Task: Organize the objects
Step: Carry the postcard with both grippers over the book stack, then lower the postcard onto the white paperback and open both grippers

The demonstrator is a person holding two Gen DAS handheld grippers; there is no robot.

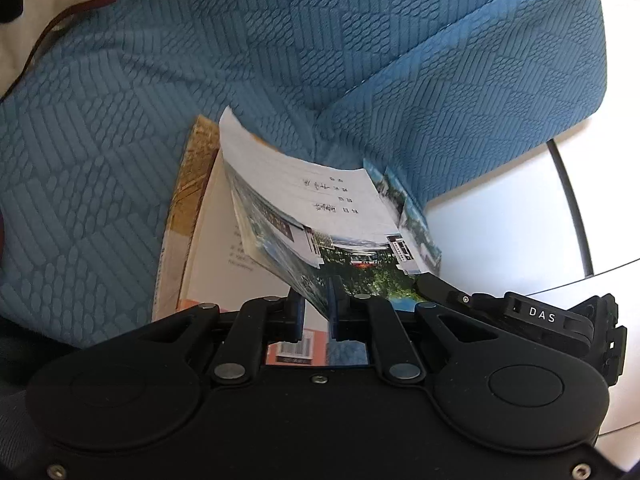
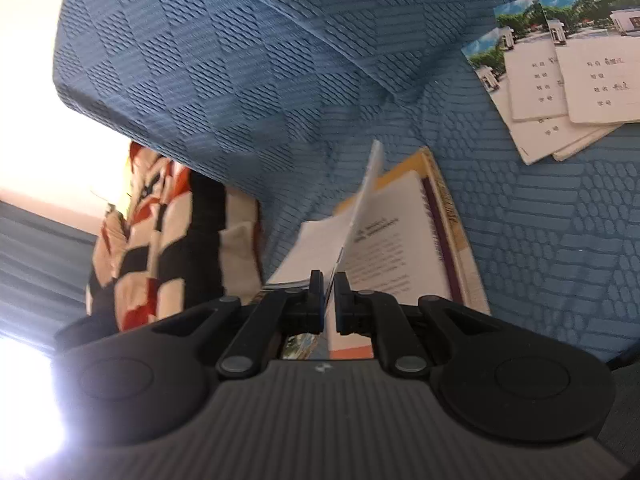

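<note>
Left wrist view showed a thin exercise book [image 1: 320,216] lifted at a slant above an open book [image 1: 208,248] that lay on the blue textured sofa cover [image 1: 120,120]. The left gripper [image 1: 316,312] had its jaws narrowed onto the exercise book's near edge, by the printed photograph of a gate and trees. The right gripper [image 2: 329,296] pinched the same exercise book [image 2: 360,208], seen edge-on in its own view, at another spot on that edge; its body in the left view carried the letters "DAS" [image 1: 542,314].

I judged the exercise book light, floppy and fairly slick on its glossy cover, so a hold close to the spine or a firm corner would keep it from sagging or tearing. Its white label panel bore printed field names and handwriting, too small to read surely. A barcode [image 1: 298,346] showed on the open book's orange cover below the exercise book.

Beyond the open book, a small fanned stack of matching exercise books [image 2: 560,80] rested on the sofa cover, well apart. A patterned orange, black and cream cloth [image 2: 160,240] lay to the open book's other side.
</note>
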